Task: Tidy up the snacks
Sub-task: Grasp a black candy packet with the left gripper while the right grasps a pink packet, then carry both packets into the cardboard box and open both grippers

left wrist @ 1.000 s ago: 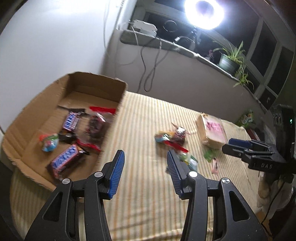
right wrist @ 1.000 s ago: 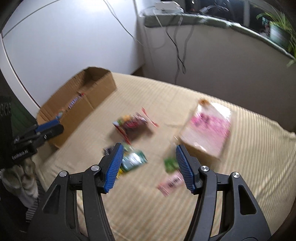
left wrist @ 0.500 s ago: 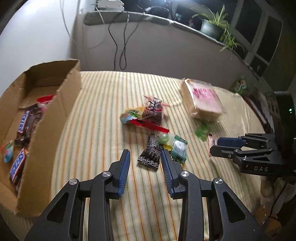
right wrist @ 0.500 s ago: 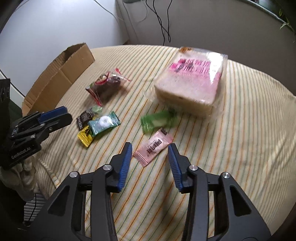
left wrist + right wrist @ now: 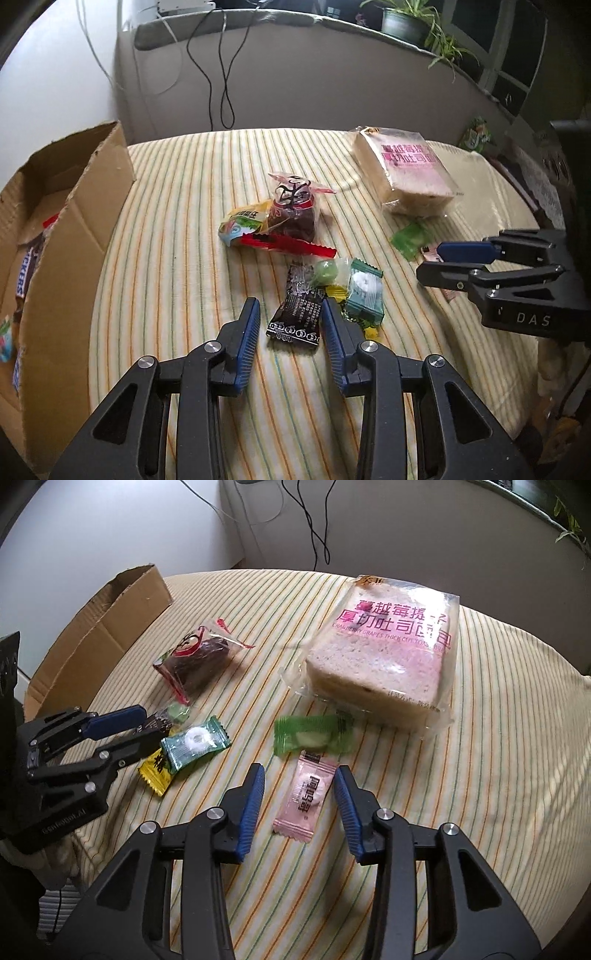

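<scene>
My left gripper (image 5: pixel 290 325) is open, its jaws on either side of a black snack packet (image 5: pixel 298 314) on the striped cloth. My right gripper (image 5: pixel 299 794) is open, its jaws on either side of a pink candy packet (image 5: pixel 306 794). A teal mint packet (image 5: pixel 194 742), a yellow packet (image 5: pixel 155 771), a green candy wrapper (image 5: pixel 314 734), a dark cake in a clear bag (image 5: pixel 195 657) and a bread pack (image 5: pixel 384 653) lie loose. The cardboard box (image 5: pixel 59 229) at left holds several bars. The right gripper also shows in the left wrist view (image 5: pixel 439 264).
The round table (image 5: pixel 166 240) has a striped cloth. The box wall stands at its left edge. A wall with hanging cables (image 5: pixel 218 74) and a ledge with a potted plant (image 5: pixel 402 18) lie behind. A colourful packet (image 5: pixel 243 221) lies beside the cake bag.
Both grippers have moved forward and down to the loose snacks. The left now straddles the black packet, the right the pink packet. Both jaws have narrowed since a second ago.
</scene>
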Demonstrator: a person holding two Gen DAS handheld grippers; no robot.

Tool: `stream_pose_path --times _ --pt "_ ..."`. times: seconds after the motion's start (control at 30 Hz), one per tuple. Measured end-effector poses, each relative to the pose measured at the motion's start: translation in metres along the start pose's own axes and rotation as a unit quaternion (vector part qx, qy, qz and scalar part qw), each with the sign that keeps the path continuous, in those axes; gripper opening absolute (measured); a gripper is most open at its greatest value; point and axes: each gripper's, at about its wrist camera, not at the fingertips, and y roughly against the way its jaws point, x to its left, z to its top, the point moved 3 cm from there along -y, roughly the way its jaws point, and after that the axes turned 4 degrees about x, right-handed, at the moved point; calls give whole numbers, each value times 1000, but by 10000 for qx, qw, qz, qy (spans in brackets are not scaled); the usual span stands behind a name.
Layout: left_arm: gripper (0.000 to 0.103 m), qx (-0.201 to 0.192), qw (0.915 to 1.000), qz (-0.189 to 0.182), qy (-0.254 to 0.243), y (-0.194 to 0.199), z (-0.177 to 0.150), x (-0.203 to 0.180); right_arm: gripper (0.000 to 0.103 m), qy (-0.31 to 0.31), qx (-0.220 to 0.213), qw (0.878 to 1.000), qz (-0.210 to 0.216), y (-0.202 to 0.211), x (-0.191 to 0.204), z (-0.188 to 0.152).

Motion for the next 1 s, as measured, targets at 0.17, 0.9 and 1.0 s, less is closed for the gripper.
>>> stream_pose_path --times 0.17,0.9,1.0 --pt "29 4 9998 79 -178 -1 1 -5 41 269 -8 9991 -334 -6 11 3" --pt "23 -261 9985 -45 474 25 -14 17 20 270 -165 9992 -235 18 -8 -23" --pt "4 -319 9981 -55 532 32 -15 19 20 226 -248 9992 -208 25 -10 -23"
